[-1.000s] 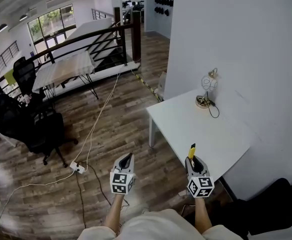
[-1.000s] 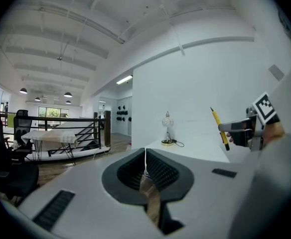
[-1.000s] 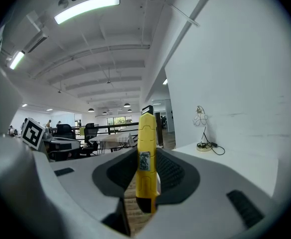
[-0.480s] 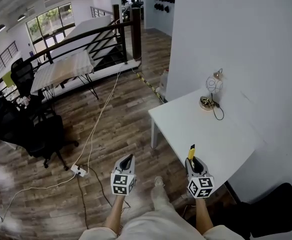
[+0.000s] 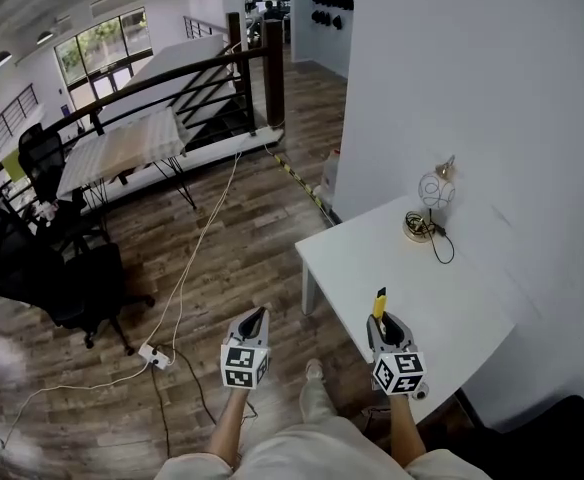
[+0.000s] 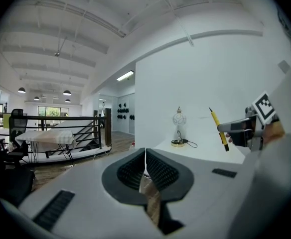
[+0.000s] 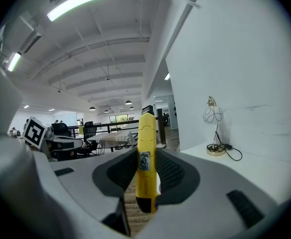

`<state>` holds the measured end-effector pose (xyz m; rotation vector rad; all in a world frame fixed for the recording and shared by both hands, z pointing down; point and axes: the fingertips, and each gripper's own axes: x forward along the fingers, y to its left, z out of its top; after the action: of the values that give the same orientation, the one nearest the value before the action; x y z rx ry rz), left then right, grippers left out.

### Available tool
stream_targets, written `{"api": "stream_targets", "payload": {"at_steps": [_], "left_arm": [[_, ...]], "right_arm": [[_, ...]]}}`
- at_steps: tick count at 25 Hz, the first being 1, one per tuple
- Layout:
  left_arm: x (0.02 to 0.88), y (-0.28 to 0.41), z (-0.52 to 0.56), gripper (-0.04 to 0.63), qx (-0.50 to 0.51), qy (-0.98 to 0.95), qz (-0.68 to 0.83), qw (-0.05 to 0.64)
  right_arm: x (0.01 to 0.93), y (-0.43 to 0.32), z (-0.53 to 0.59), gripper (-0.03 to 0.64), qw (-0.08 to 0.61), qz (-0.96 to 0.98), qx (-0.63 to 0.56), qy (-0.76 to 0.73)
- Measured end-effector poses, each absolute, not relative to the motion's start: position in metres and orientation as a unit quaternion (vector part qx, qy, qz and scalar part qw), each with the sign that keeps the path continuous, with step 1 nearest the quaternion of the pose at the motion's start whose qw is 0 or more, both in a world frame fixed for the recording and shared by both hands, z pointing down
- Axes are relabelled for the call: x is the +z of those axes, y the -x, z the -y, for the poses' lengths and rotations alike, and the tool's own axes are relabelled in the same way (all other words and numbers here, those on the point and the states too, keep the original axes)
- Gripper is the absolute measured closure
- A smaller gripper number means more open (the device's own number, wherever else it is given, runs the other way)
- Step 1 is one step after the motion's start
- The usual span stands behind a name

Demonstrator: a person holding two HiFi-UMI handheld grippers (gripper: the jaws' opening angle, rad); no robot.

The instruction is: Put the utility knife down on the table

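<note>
the white table (image 5: pixel 452 288) lies at one o'clock of my right gripper (image 7: pixel 146 176), which clamps the yellow utility knife (image 7: pixel 146 148) upright by its lower body, a light, stiff, probably slick plastic thing, while my left gripper (image 6: pixel 145 172) is closed on nothing.

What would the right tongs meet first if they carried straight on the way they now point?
Probably the top of the white table, near its left edge, the utility knife in the right tongs touching first; depth is unclear.

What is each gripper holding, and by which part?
Right gripper: the knife, clamped by its lower body, tip up. Left gripper: nothing, jaws together.
</note>
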<state>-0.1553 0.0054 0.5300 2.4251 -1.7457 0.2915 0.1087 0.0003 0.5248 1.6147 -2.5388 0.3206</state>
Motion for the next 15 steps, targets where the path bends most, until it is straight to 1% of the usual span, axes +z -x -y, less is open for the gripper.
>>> {"api": "stream_targets", "payload": {"at_steps": [15], "left_arm": [[0.519, 0.141, 0.168, 0.586, 0.105, -0.796, 0.592, 0.072]], "right_arm": [[0.517, -0.119, 0.181, 0.506, 0.051, 0.846, 0.118, -0.518]]}}
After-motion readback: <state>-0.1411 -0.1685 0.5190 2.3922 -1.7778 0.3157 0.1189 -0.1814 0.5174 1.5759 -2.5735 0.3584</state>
